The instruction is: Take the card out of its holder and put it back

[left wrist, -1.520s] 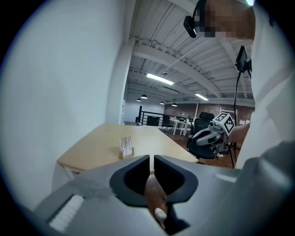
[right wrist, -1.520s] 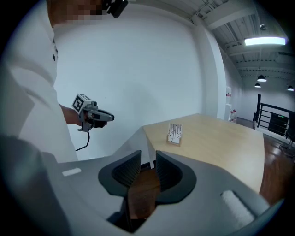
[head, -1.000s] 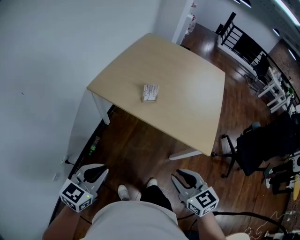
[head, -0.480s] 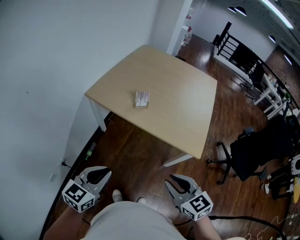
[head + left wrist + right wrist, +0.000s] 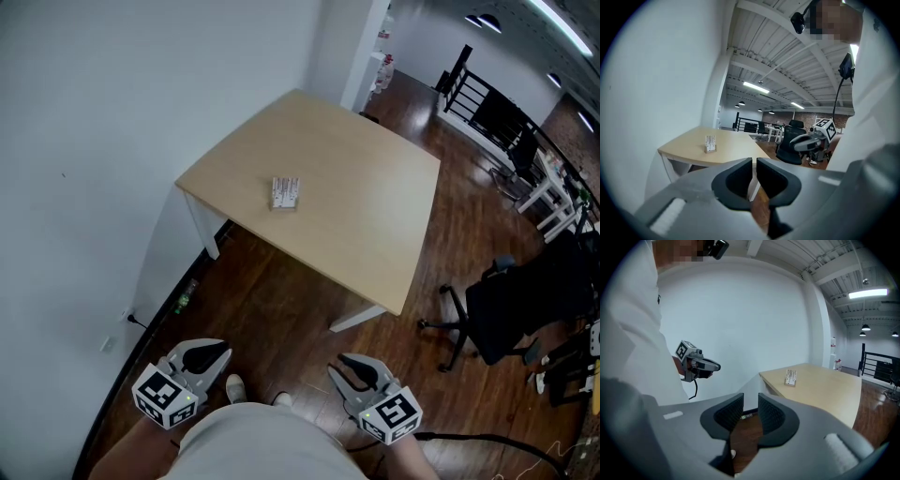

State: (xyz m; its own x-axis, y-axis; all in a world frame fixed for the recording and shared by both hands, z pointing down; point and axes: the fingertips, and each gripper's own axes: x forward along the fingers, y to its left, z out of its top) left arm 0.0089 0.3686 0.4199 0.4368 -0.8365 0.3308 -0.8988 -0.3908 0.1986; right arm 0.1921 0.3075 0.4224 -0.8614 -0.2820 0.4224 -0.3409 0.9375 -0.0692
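The card holder (image 5: 285, 192) sits on the table (image 5: 375, 216), in the upper middle of the head view and nearer the table's left edge. Its long axis runs roughly from the top of the frame to the bottom, slightly tilted. The card (image 5: 710, 139) stands upright in the holder, showing a pale face with dark marks. No print on the card or holder is large enough to read.

You hold both grippers low at the bottom of the head view, above the wooden floor (image 5: 281, 300) and well apart from the table. The left gripper (image 5: 208, 355) has its jaws pressed almost together, with only a thin slit between them. The right gripper (image 5: 354, 367) has its jaws a narrow gap apart, with nothing between them. Each gripper's cube carries black-and-white square markers, with no lettering.
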